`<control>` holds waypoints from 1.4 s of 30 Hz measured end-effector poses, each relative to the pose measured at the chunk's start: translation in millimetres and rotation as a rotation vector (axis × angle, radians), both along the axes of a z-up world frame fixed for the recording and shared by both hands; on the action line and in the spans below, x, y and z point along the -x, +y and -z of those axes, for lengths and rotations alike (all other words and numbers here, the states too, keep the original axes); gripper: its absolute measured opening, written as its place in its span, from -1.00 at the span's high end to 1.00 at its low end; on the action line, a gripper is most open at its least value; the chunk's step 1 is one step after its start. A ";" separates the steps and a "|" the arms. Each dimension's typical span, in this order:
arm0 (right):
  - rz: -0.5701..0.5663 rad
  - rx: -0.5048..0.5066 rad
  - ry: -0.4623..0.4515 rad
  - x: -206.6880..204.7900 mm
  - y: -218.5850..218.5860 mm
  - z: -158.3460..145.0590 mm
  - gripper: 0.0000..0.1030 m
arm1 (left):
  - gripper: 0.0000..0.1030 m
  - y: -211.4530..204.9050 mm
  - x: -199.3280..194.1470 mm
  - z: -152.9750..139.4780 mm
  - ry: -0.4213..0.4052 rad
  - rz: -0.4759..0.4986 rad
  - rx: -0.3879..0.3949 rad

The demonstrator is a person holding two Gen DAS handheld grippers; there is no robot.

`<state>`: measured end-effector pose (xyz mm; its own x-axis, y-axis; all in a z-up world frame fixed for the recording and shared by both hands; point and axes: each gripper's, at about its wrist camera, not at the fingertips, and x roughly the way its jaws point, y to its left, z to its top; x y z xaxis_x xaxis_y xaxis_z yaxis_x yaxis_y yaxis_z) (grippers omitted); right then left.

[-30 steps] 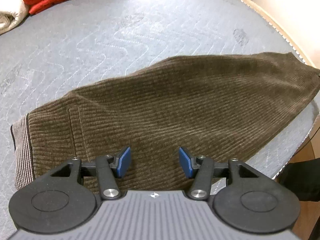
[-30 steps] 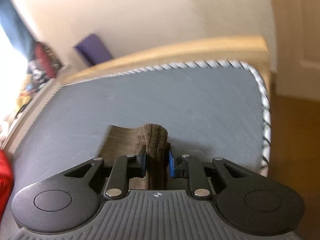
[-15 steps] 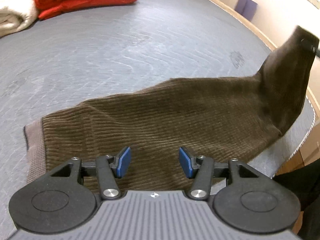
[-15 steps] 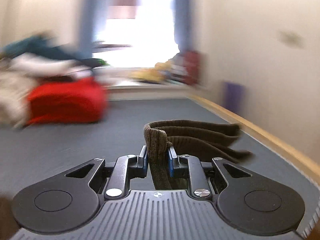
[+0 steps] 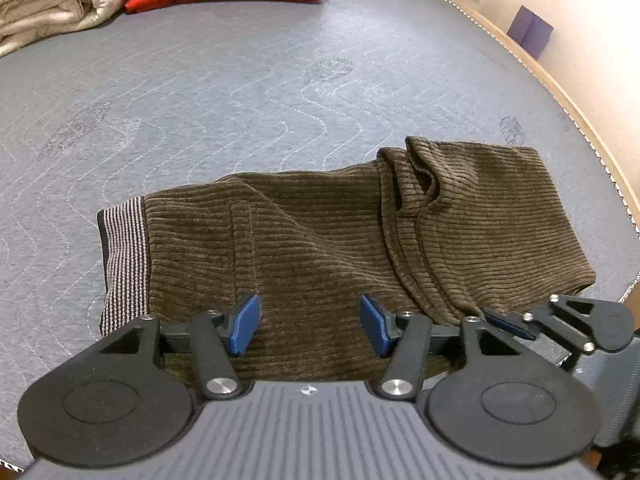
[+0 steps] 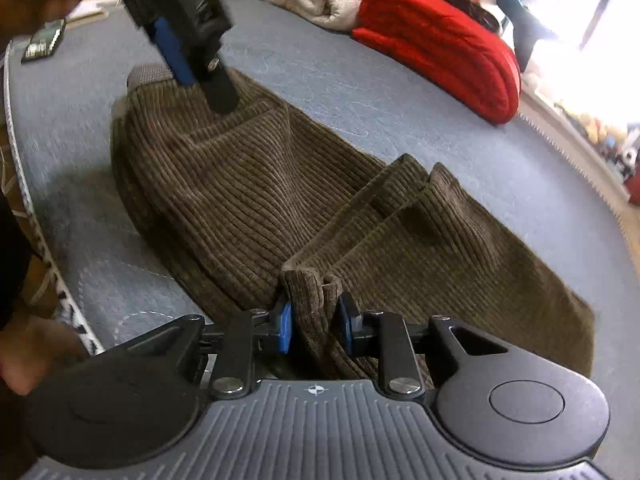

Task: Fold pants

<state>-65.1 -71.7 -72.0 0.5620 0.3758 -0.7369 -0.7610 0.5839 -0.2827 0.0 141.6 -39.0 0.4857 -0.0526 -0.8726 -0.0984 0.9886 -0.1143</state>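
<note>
Evenly lit and sharp in the left wrist view, with fisheye bending at the edges. Blown-out window glare top right in the right wrist view, motion blur at left.

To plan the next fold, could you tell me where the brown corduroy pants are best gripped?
Probably the striped waistband of the brown corduroy pants, approached from its open left edge: it lies flat, exposed and firm. The right gripper, jaws opening, has the cuffs between them.
</note>
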 end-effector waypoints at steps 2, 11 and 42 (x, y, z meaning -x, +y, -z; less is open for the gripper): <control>-0.015 -0.009 0.008 4.0 -4.3 -4.2 0.55 | -0.19 -1.0 -5.1 3.6 0.006 -0.006 0.007; -0.132 -0.052 0.014 19.4 -20.6 -11.8 0.54 | -0.19 -29.9 -40.8 6.1 -0.024 0.007 0.075; 1.068 -0.694 0.473 -99.5 -289.6 8.3 -0.34 | 0.81 -63.8 -131.5 39.2 -0.097 -0.101 0.136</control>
<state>34.4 -361.2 -80.3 0.5584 0.2897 -0.7773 0.2067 0.8589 0.4686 131.6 77.8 -78.2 0.5762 -0.1138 -0.8094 -0.1781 0.9490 -0.2603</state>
